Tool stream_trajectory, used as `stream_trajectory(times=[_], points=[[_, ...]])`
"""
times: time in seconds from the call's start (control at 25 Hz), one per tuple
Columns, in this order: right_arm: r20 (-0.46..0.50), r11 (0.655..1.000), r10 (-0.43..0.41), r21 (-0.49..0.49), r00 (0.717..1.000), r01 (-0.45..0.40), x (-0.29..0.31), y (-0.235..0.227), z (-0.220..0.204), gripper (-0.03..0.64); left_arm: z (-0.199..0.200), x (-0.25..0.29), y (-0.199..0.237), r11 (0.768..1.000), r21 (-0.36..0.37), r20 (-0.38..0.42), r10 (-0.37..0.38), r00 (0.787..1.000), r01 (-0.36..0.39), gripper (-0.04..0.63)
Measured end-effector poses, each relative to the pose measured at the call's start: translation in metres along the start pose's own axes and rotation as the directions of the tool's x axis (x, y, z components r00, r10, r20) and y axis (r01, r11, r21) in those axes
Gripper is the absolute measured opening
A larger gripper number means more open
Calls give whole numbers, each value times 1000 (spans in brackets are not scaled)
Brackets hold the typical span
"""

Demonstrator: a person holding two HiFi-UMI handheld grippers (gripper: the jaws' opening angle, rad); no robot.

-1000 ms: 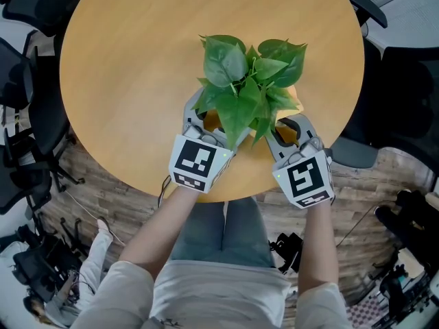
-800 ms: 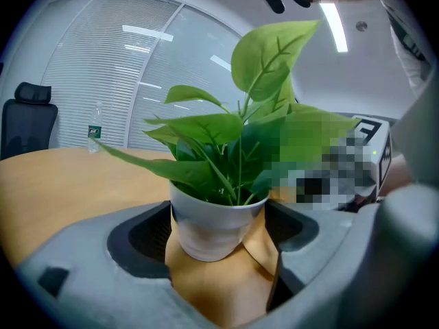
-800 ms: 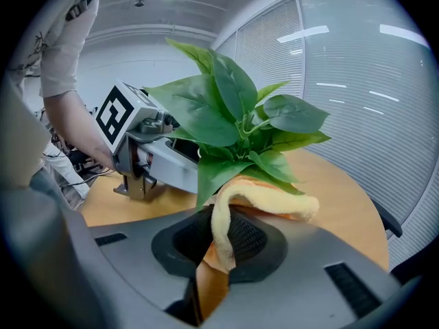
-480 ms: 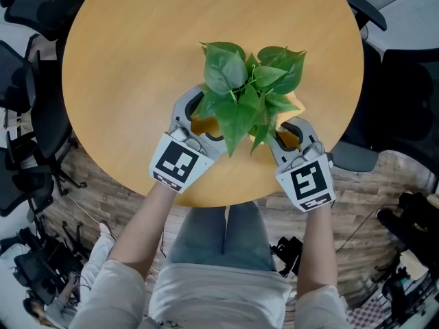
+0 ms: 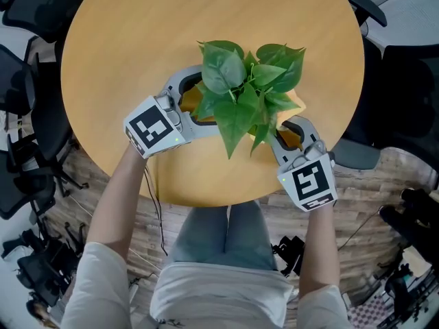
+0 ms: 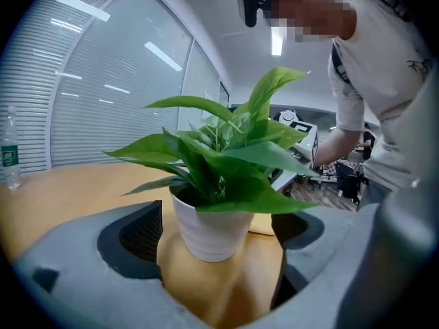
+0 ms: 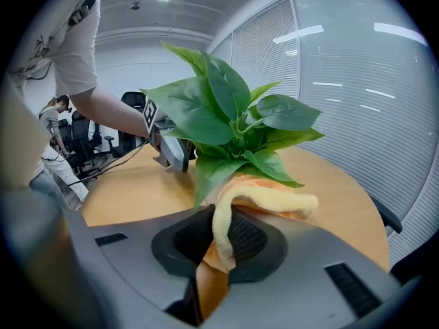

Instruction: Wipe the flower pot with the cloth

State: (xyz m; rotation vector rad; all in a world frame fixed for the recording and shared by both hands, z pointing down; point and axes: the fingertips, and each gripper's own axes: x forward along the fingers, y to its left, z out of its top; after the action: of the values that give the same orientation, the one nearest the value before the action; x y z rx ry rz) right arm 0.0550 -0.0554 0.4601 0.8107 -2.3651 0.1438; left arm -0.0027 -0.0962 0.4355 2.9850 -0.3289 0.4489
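The wiping step itself looks to be in hand. The right claw [image 5: 293,134] is pressed together on the yellow cloth [image 7: 264,199], pinching it between its pads. From the pinch the cloth rises in a fold and drapes forward and a little to that claw's right. It ends just ahead of the claw, against the foot of the plant and under the lowest leaves [image 7: 212,108]. Cloth and foliage hide the pot wall from this claw, though it must lie close in front. The left claw [image 5: 197,100] is opening, its jaws spreading wide. The white flower pot [image 6: 209,228] stands upright between them, just beyond the pads. A strip of the table shows on each side of the pot, so neither pad presses on it. In the head view the two claws flank the plant on the round wooden table [image 5: 137,33], the left claw reaching in from the pot's left and the right claw from its near right. I take the left claw to be readying a hold that will steady the pot while the cloth works. The next move would call for those wide jaws to close gently on the pot wall so it cannot slide or tip. The right claw should then sweep the cloth around the wall, staying low beneath the leaves. How much of the pot is already wiped I cannot tell.
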Motion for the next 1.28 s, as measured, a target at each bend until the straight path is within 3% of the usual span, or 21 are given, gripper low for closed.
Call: stream_trajectory(times=[0.32,0.48,0.76,1.04,1.28], points=[[1,1000,2,0,1000,-2,0,0,1,43,6,11,1,991,2,23,-134,991,134,489],[-1,1000,1,3,1000,-1,2,2,1,43,9,15,0,986,10,33,-166,986,165,488],[3,1000,-12,3,1000,12,0,-3,1,43,10,14,1,986,2,50,-164,985,164,485],[-17,997,-77,8,997,77,-7,-39,-2,43,10,15,0,986,0,56,-165,985,165,483],[-33,996,-54,-67,998,52,5,-46,6,43,11,19,-1,995,-27,69,-90,994,92,483]])
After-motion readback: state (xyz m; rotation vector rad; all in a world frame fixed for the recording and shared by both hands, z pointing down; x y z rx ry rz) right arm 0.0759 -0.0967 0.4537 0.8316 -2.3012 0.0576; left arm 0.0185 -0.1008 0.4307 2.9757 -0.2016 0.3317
